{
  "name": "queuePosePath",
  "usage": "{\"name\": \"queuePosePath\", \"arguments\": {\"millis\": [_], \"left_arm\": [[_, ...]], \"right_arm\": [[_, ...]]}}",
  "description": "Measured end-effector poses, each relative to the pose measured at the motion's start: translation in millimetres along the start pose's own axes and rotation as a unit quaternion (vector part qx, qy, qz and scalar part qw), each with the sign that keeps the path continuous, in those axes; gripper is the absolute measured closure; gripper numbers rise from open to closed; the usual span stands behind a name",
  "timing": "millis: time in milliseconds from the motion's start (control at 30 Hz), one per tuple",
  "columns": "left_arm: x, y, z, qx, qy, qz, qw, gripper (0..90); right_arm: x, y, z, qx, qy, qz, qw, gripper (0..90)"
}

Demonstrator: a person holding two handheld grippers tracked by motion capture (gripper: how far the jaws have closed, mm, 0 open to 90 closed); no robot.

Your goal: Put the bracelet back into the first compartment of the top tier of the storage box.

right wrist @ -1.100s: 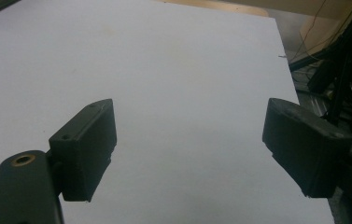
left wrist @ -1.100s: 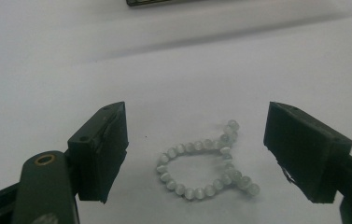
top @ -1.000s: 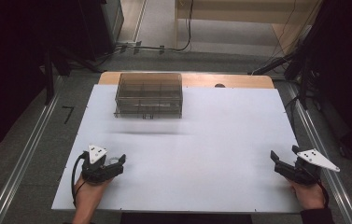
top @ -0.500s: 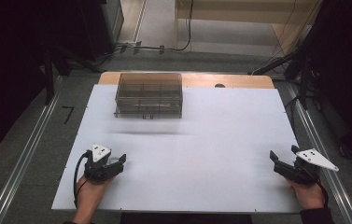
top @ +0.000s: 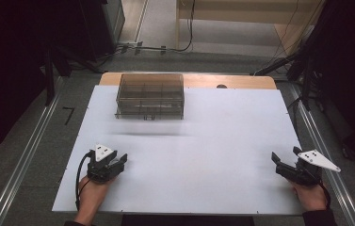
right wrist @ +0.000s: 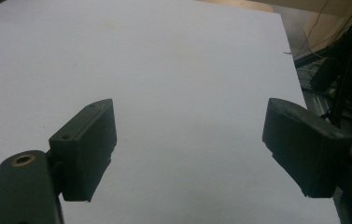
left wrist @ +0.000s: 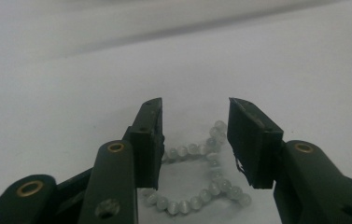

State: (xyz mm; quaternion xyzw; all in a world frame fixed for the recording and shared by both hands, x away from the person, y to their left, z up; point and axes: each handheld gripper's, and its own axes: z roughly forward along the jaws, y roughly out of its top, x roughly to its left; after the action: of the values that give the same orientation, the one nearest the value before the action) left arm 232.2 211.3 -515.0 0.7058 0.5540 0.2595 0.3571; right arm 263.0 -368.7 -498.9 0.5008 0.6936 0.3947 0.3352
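A string of pale, translucent beads lies in a loose loop on the white tabletop. My left gripper sits low over it near the front left of the table. Its jaws have just been closing and stand on either side of the beads. The right pad is at the edge of the loop, and no firm pinch shows. My right gripper rests at the front right, open wide, with bare table between its jaws.
A smoky see-through compartment box stands at the back left of the table. A wooden strip runs along the far edge. Dark equipment and cables lie on the floor beyond and to the right.
The left gripper's jaws have drawn closer together around the same spot. Both hands have stayed where they were, and the right gripper looks unchanged.
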Motion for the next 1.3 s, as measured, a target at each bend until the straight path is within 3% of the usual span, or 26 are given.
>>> {"name": "queuePosePath", "arguments": {"millis": [167, 233, 567, 800, 1133, 1300], "left_arm": [[-1.0, 0.5, 1.8, 0.003, -0.003, 0.004, 1.0, 60.7], [-2.0, 0.9, 2.0, 0.004, -0.007, 0.004, 1.0, 67.9], [-2.8, 1.0, 3.3, 0.017, -0.02, 0.003, 0.9996, 83.5], [-0.6, 2.4, 1.7, 0.015, -0.029, -0.013, 0.9994, 85.0], [-4.2, 9.3, -11.1, -0.027, -0.021, -0.019, 0.9992, 85.3], [-3.1, 13.8, -19.2, -0.048, -0.023, -0.039, 0.9979, 85.6]], "right_arm": [[0.1, 0.0, 0.2, 0.001, 0.0, 0.0, 1.0, 16.3], [0.1, -0.1, 0.4, 0.002, 0.001, 0.0, 1.0, 16.3], [-0.2, -0.1, 0.8, 0.003, 0.002, 0.001, 1.0, 16.3], [-0.1, -0.1, 1.1, 0.005, 0.002, 0.002, 1.0, 16.3], [-0.3, -0.3, 1.2, 0.006, 0.002, 0.002, 1.0, 16.3], [-1.2, -0.4, 0.9, 0.004, -0.001, 0.003, 1.0, 16.3]]}}
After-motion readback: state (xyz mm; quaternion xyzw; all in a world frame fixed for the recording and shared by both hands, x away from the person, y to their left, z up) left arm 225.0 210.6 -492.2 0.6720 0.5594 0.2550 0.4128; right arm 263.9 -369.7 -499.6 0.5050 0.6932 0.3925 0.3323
